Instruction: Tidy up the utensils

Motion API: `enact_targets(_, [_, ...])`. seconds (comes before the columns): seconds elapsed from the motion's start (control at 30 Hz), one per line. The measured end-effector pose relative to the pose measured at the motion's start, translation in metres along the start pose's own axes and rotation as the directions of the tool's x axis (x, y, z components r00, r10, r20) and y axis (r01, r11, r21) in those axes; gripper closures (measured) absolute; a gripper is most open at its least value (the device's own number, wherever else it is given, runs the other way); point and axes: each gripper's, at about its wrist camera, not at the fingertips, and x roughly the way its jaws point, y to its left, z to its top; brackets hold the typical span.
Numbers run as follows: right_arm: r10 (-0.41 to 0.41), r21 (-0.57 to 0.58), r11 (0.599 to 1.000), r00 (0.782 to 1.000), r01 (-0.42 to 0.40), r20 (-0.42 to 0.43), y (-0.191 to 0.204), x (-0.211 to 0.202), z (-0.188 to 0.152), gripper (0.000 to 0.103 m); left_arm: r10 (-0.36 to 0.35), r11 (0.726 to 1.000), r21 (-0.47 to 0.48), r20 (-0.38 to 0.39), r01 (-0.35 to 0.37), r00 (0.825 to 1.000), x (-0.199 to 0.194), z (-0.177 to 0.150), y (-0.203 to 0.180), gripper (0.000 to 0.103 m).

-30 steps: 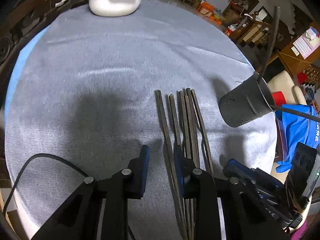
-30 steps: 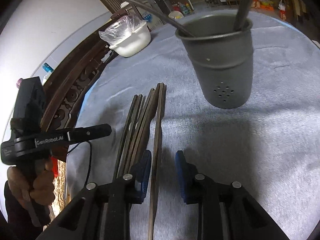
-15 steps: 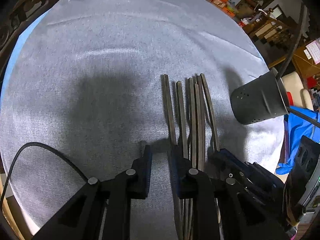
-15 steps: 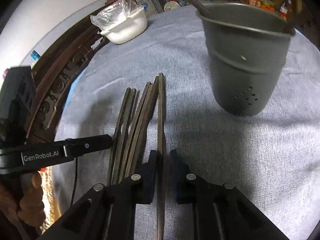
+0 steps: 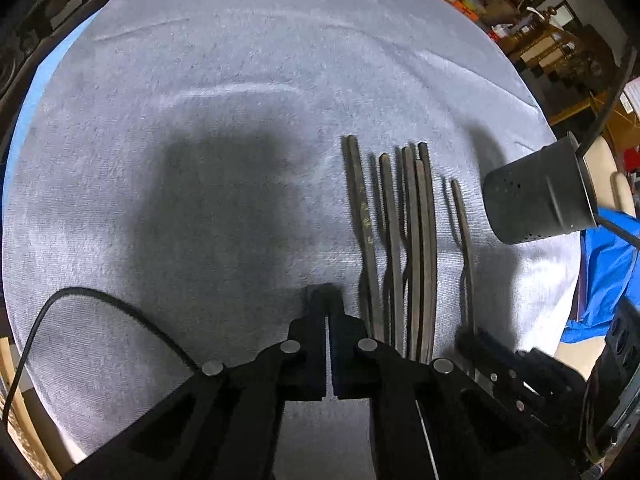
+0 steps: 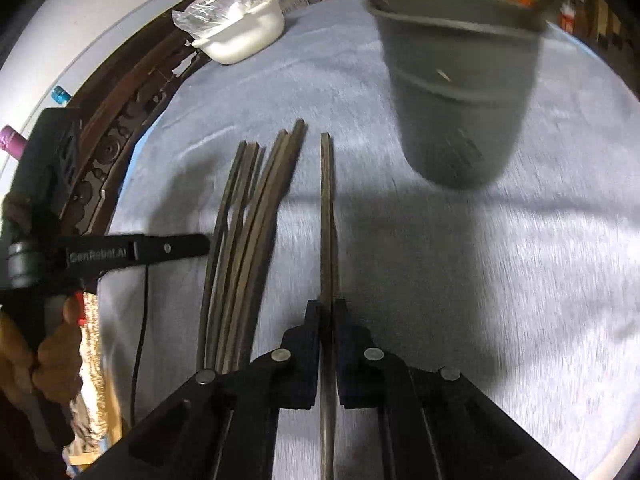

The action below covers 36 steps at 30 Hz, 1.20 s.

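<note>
Several dark chopsticks (image 5: 404, 232) lie side by side on the grey cloth (image 5: 224, 128). My left gripper (image 5: 326, 300) is shut and empty, just left of the row. My right gripper (image 6: 327, 308) is shut on one chopstick (image 6: 327, 208), which is lifted clear of the row (image 6: 248, 220) and points toward the dark grey utensil cup (image 6: 460, 92). The same chopstick (image 5: 462, 224) shows apart from the row in the left wrist view, near the cup (image 5: 540, 196). The cup holds two sticks.
A white bowl (image 6: 244, 36) with a plastic bag stands at the table's far edge. A carved wooden chair back (image 6: 132, 108) lines the left side. A blue cloth (image 5: 608, 264) hangs beyond the right edge. A black cable (image 5: 100, 304) lies on the cloth.
Both grippers have closed. The right one has taken hold of the rightmost chopstick and lifted it away from the row. The left one closed on nothing.
</note>
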Motion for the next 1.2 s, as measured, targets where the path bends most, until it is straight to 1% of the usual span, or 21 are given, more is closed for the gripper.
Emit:
enact_targets(0.07, [0.01,0.011,1.0,1.0,-0.01,-0.023,-0.003,-0.004,-0.007,0.095,-0.022,1.0,0.002,-0.009,0.022,1.0,-0.005,-0.002,0.008,0.099])
enact_targets(0.2, [0.039,0.023,0.999,0.997,-0.038,-0.06,-0.007,-0.008,-0.016,0.095,-0.066,0.998,-0.011,0.036,0.066,0.997,-0.02,0.003,0.011,0.099])
enact_targets(0.27, [0.047,0.031,0.998,0.997,-0.046,-0.057,-0.008,-0.009,-0.013,0.093,-0.09,0.996,-0.024,0.052,0.091,0.995,-0.027,0.009,0.012,0.098])
enact_targets(0.3, [0.043,0.033,0.999,0.998,-0.041,-0.044,-0.009,-0.011,-0.011,0.093,-0.088,0.996,-0.022,0.053,0.089,0.995,-0.029,0.012,0.012,0.098])
enact_targets(0.37, [0.027,0.015,1.0,1.0,-0.027,0.001,-0.005,-0.017,-0.004,0.093,-0.079,0.997,-0.023,0.055,0.08,0.995,-0.028,0.016,0.008,0.094])
enact_targets(0.4, [0.02,0.001,1.0,1.0,-0.02,0.025,-0.003,-0.019,0.0,0.093,-0.079,0.996,-0.025,0.055,0.081,0.995,-0.028,0.017,0.005,0.089])
enact_targets(0.43, [0.006,-0.006,1.0,0.999,-0.006,0.045,-0.002,-0.02,0.004,0.093,-0.081,0.996,-0.03,0.056,0.083,0.995,-0.027,0.019,0.004,0.087])
enact_targets(0.5, [-0.006,-0.013,1.0,0.997,0.007,0.072,0.001,-0.018,0.011,0.093,-0.082,0.996,-0.037,0.062,0.084,0.995,-0.025,0.026,0.002,0.087])
enact_targets(0.6, [-0.019,-0.008,1.0,0.996,0.02,0.086,0.004,-0.012,0.022,0.093,-0.085,0.995,-0.042,0.063,0.088,0.994,-0.02,0.041,-0.004,0.087])
enact_targets(0.7, [-0.061,-0.022,0.998,0.991,0.064,0.117,0.011,-0.006,0.034,0.093,-0.078,0.995,-0.05,0.063,0.081,0.995,-0.013,0.052,-0.007,0.086])
enact_targets(0.83, [-0.083,-0.031,0.996,0.99,0.087,0.11,0.014,0.004,0.046,0.093,-0.099,0.992,-0.069,0.047,0.102,0.994,-0.006,0.06,-0.006,0.086])
enact_targets(0.9, [-0.108,-0.037,0.993,0.988,0.113,0.107,0.016,0.009,0.053,0.093,-0.112,0.991,-0.07,0.035,0.114,0.993,0.001,0.064,-0.008,0.086])
enact_targets(1.07, [-0.145,-0.05,0.987,0.986,0.15,0.081,0.017,0.019,0.068,0.093,-0.143,0.987,-0.076,0.014,0.144,0.99,0.013,0.071,-0.008,0.085])
enact_targets(1.17, [-0.171,-0.058,0.983,0.984,0.173,0.045,0.019,0.03,0.075,0.093,-0.136,0.988,-0.072,0.004,0.136,0.991,0.013,0.071,-0.006,0.084])
enact_targets(1.2, [-0.182,-0.057,0.981,0.981,0.186,0.06,0.021,0.031,0.077,0.093,-0.137,0.988,-0.075,0.0,0.137,0.991,0.015,0.072,-0.005,0.084])
